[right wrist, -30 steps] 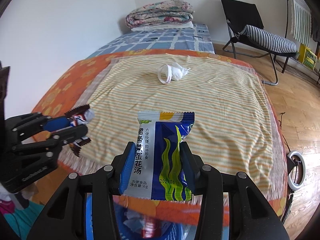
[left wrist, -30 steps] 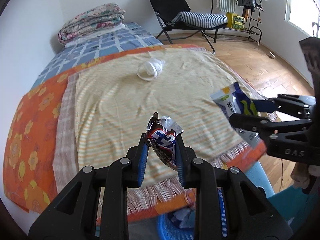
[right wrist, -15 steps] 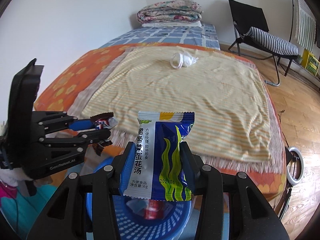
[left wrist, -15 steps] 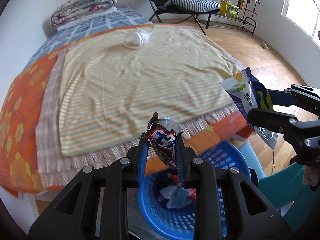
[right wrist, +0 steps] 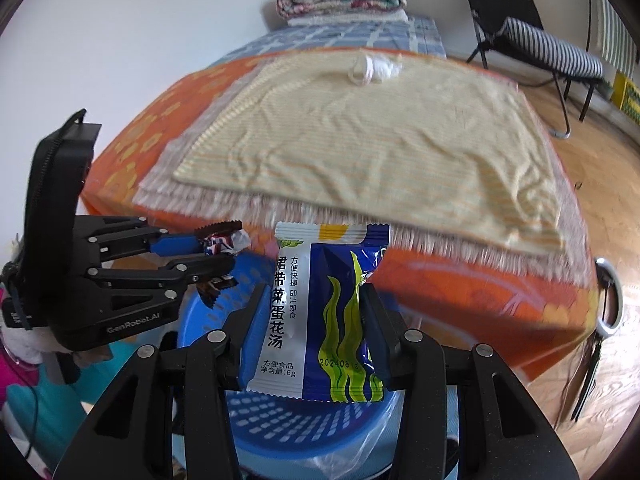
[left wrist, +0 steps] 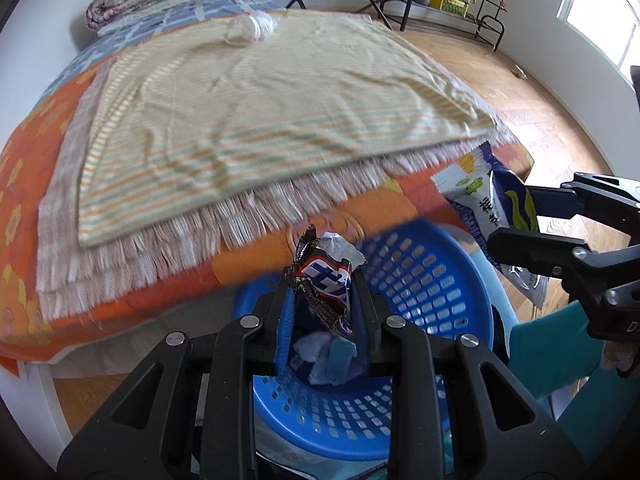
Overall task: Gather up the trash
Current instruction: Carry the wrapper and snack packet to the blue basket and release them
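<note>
The left hand-held gripper [left wrist: 323, 280] is clenched on a crumpled candy wrapper [left wrist: 326, 280] directly above the blue basket [left wrist: 420, 276], which sits on the floor just beside the foot of the bed [left wrist: 120, 292] and already has trash in it. The right hand-held gripper [right wrist: 314, 312] grasps a blue-and-silver soup packet [right wrist: 320, 312] over the same basket, near its rim. A white crumpled wad [right wrist: 374, 66] lies on the striped blanket [right wrist: 380, 128], well apart from the basket.
</note>
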`<state>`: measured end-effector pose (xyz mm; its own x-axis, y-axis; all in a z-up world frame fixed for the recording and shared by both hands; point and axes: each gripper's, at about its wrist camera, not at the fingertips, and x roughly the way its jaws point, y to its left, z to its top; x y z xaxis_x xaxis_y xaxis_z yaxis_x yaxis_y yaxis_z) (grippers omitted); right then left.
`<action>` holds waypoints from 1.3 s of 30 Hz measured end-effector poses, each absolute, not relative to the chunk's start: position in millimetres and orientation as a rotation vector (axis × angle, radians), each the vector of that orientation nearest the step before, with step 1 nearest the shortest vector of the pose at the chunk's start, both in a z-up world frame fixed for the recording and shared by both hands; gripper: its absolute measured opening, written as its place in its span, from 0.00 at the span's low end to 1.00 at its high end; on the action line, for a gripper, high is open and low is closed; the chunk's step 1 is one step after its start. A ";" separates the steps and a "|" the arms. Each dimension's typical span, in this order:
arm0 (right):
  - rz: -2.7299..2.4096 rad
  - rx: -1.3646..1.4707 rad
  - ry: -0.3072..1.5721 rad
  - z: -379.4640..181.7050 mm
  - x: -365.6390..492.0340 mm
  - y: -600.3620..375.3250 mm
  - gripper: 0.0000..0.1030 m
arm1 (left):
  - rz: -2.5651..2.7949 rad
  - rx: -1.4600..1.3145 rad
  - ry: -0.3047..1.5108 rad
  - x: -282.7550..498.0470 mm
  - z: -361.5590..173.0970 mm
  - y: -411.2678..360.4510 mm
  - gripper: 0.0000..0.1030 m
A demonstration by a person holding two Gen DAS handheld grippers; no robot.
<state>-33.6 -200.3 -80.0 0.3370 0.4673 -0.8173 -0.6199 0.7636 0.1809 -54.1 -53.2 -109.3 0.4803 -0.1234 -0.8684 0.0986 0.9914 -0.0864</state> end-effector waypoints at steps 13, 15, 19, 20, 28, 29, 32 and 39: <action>0.731 -0.175 1.108 -114.9 -49.8 -204.4 0.42 | -0.147 -0.037 1.144 -76.1 -143.6 -58.0 0.25; 0.730 -0.179 1.113 -116.9 -50.7 -204.1 0.43 | -0.147 -0.041 1.147 -77.1 -144.5 -58.5 0.25; 0.735 -0.178 1.128 -120.5 -52.1 -203.2 0.44 | -0.149 -0.043 1.146 -79.0 -145.2 -58.4 0.25; 0.736 -0.181 1.130 -121.6 -52.6 -202.4 0.44 | -0.151 -0.039 1.148 -79.5 -145.4 -58.8 0.25; 0.733 -0.188 1.168 -130.2 -50.3 -199.4 0.45 | -0.150 -0.023 1.159 -77.4 -150.5 -62.2 0.41; 0.731 -0.186 1.176 -131.3 -49.4 -199.7 0.45 | -0.148 -0.022 1.160 -77.1 -151.5 -62.2 0.43; 0.730 -0.184 1.184 -132.9 -48.9 -201.3 0.45 | -0.145 -0.023 1.165 -76.3 -152.8 -61.0 0.44; 0.712 -0.181 1.193 -136.3 -47.6 -204.7 0.48 | -0.146 -0.020 1.177 -73.8 -155.9 -61.7 0.53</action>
<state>-47.6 -204.7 -136.3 0.1827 0.4091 -0.8940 -0.5920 0.7718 0.2322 -73.8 -61.7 -155.9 0.3750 -0.1248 -0.9186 0.1041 0.9903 -0.0920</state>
